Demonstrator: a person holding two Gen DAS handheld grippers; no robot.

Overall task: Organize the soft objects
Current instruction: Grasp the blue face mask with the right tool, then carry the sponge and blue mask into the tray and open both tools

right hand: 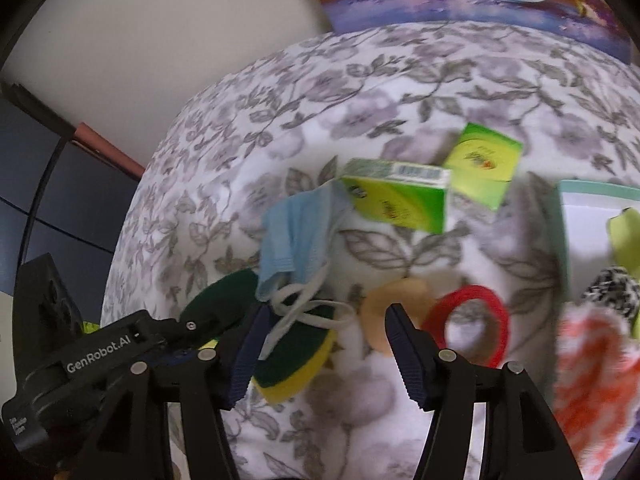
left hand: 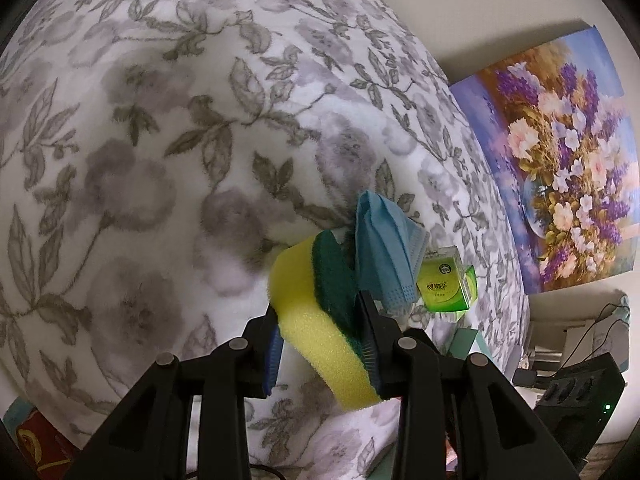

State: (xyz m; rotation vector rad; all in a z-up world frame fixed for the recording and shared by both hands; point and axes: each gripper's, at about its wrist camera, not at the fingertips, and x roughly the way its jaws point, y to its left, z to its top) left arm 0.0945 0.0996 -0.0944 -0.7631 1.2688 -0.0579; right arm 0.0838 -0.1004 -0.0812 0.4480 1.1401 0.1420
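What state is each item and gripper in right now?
left gripper: shut on the sponge
sponge: held, bent
face mask: crumpled, draped over the sponge
right gripper: open, holding nothing
red hair tie: lying on the blanket
green boxes: closed, tipped over

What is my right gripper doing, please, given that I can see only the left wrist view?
Observer: The right gripper is open, with nothing pressed between its pads, over the mask's white ear loops.
Operator: Are other soft things nearby?
Observer: A red hair band and a beige ring lie on the blanket, right of the sponge.
Operator: Is there a container?
Observer: A mint-rimmed white box at the right edge holds a yellow-green cloth.
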